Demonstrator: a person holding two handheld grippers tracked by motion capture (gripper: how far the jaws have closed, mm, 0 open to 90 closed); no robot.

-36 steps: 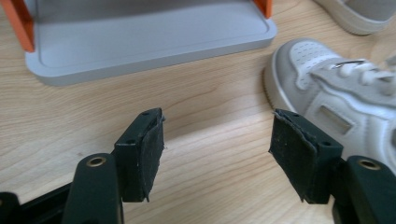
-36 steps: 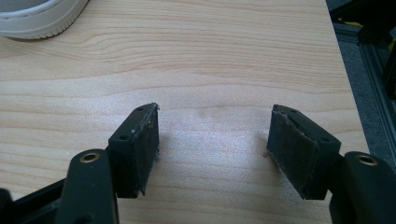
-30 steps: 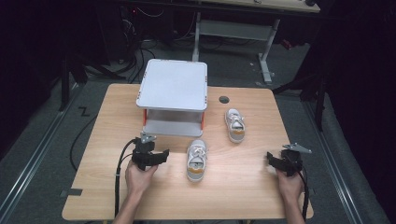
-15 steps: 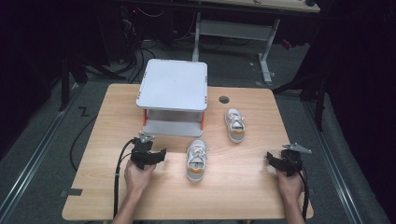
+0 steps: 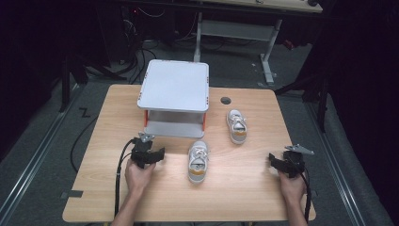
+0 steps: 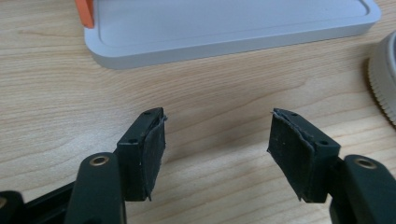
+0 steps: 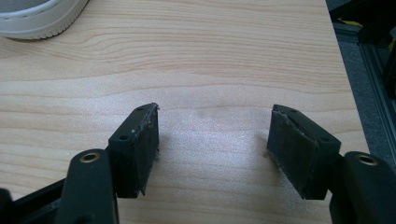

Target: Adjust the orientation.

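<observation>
A wooden table [image 5: 244, 188] carries a grey two-tier rack [image 5: 175, 87] at twelve o'clock, one small shoe [image 5: 198, 160] at centre and another shoe [image 5: 237, 126] toward two o'clock, well apart.

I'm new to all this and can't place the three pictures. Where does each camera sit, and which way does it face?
High view: above the table's near edge, looking forward and down at the table, two shoes and shelf rack; forearms, hands and both grippers show.
Left gripper view: rides the left gripper, facing the rack's base; open jaws show.
Right gripper view: rides the right gripper, facing bare tabletop; open jaws show.
Shared: the near shoe.
</observation>
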